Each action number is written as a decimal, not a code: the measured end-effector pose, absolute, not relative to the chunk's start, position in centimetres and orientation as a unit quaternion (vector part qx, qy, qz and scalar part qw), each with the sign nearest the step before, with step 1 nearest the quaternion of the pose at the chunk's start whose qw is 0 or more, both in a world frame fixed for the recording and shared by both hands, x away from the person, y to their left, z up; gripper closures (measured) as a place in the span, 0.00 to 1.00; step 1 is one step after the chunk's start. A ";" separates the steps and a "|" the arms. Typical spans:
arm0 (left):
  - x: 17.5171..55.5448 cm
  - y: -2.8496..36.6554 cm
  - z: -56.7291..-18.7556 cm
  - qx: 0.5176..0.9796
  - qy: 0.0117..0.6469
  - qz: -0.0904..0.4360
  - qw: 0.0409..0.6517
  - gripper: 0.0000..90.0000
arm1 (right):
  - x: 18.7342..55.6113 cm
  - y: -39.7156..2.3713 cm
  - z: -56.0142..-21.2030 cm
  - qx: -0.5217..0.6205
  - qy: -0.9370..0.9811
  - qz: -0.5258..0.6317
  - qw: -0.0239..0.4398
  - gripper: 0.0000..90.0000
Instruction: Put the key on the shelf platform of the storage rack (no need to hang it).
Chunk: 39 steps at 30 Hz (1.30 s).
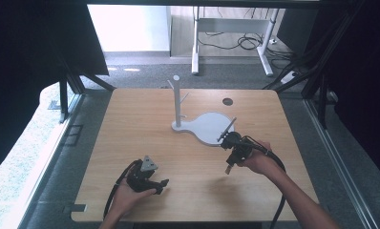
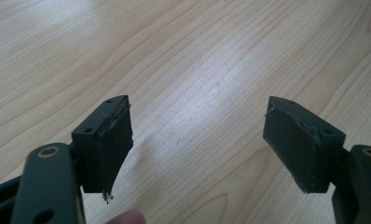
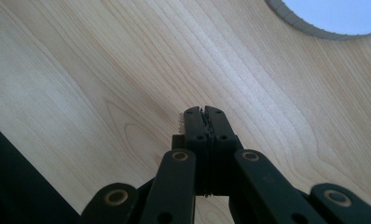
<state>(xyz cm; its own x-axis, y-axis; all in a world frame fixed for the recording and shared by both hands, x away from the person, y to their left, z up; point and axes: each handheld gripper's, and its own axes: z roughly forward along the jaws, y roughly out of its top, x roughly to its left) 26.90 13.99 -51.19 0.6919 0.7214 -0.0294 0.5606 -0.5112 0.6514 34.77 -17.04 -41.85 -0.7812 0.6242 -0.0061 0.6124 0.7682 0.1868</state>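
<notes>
Here the right claw [image 1: 229, 168] hangs just above the wooden surface [image 1: 140, 119], jaws pressed together with nothing between them, held by the right hand [image 1: 258, 161] beside the near rim of the white base plate [image 1: 208, 128]. In the right gripper view that plate's grey edge [image 3: 309, 30] curves across the top corner, apart from the shut tips. A white post [image 1: 177, 102] with short pegs rises from the plate's narrow end, toward the middle of the surface. The left claw [image 1: 162, 186] lies low near the front edge, cradled in the left hand [image 1: 126, 195], jaws standing wide apart over bare wood. Between the two claws the wood lies open. A dark round hole [image 1: 227, 101] sits near the far edge, well apart from both.
</notes>
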 end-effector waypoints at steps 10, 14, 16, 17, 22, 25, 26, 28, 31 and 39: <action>26.9 13.9 -51.3 0.860 0.373 0.119 0.326 0.27 | 35.4 -16.8 -41.2 0.326 0.940 0.093 0.042 1.00; 26.9 13.9 -51.3 0.862 0.371 0.120 0.324 0.27 | 35.8 -16.9 -40.9 0.327 0.939 0.097 0.043 1.00; 26.9 13.9 -51.3 0.862 0.371 0.120 0.323 0.27 | 35.9 -16.9 -40.8 0.329 0.938 0.097 0.044 1.00; 26.9 13.8 -51.3 0.862 0.371 0.120 0.323 0.27 | 36.0 -16.8 -40.7 0.329 0.938 0.099 0.045 1.00; 27.0 13.8 -51.4 0.863 0.371 0.119 0.322 0.27 | 36.5 -16.8 -40.4 0.330 0.938 0.100 0.047 1.00; 27.0 13.8 -51.4 0.863 0.371 0.119 0.322 0.27 | 36.7 -16.7 -40.2 0.331 0.937 0.103 0.049 1.00; 27.0 13.8 -51.4 0.863 0.371 0.119 0.321 0.27 | 36.9 -16.7 -40.1 0.330 0.937 0.103 0.049 1.00; 27.0 13.8 -51.4 0.863 0.371 0.119 0.321 0.27 | 37.1 -16.7 -40.0 0.331 0.937 0.104 0.049 1.00; 26.9 13.7 -51.5 0.863 0.371 0.119 0.322 0.27 | 37.5 -16.6 -40.0 0.335 0.935 0.106 0.051 1.00; 27.0 13.7 -51.6 0.863 0.371 0.118 0.321 0.27 | 38.7 -16.1 -39.7 0.341 0.932 0.109 0.050 1.00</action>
